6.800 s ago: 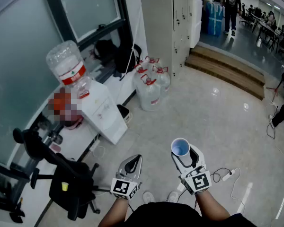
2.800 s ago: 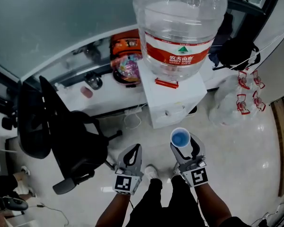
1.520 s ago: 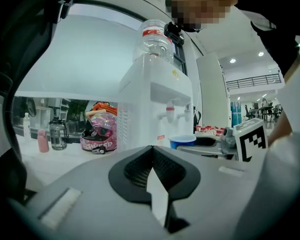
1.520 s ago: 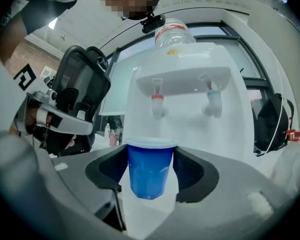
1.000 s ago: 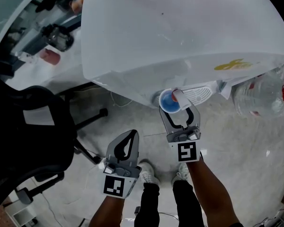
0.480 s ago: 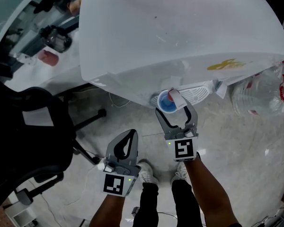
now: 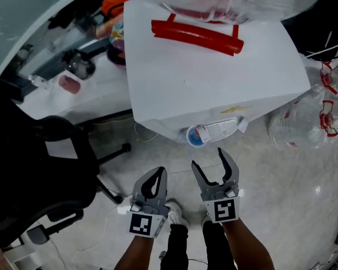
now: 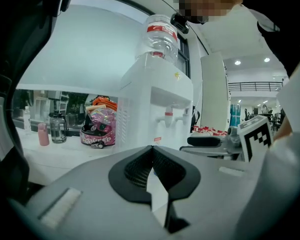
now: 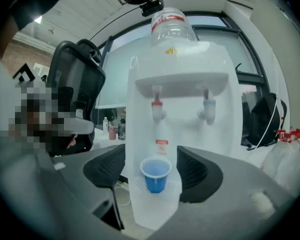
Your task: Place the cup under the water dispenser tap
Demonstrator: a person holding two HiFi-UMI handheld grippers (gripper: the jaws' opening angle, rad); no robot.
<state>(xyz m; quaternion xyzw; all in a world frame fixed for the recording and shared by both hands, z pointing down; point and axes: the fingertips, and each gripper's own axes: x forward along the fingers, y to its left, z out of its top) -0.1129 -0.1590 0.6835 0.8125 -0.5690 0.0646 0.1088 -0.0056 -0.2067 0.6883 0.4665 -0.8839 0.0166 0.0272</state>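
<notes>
A blue cup [image 9: 155, 175] with a white rim stands upright on the drip tray [image 7: 222, 129] of the white water dispenser [image 7: 214, 77], directly below the red tap [image 9: 157, 106]. In the head view the cup [image 7: 195, 138] peeks out under the dispenser's front edge. My right gripper [image 7: 209, 163] hangs a short way back from it, its jaws still opening, with nothing between them; the cup shows beyond the gap, untouched. My left gripper [image 7: 156, 176] is shut and empty, held lower and to the left of the right one.
A black office chair [image 7: 39, 173] fills the left. A white desk [image 7: 90, 94] beside the dispenser carries a bottle, a pink cup and a helmet [image 8: 97, 134]. Spare water jugs [image 7: 310, 122] stand on the floor at the right. A second tap [image 9: 206, 109] sits right of the red one.
My right gripper has let go of the cup, spread its jaws and pulled back from the dispenser. The cup stays on the drip tray. The left gripper has barely shifted.
</notes>
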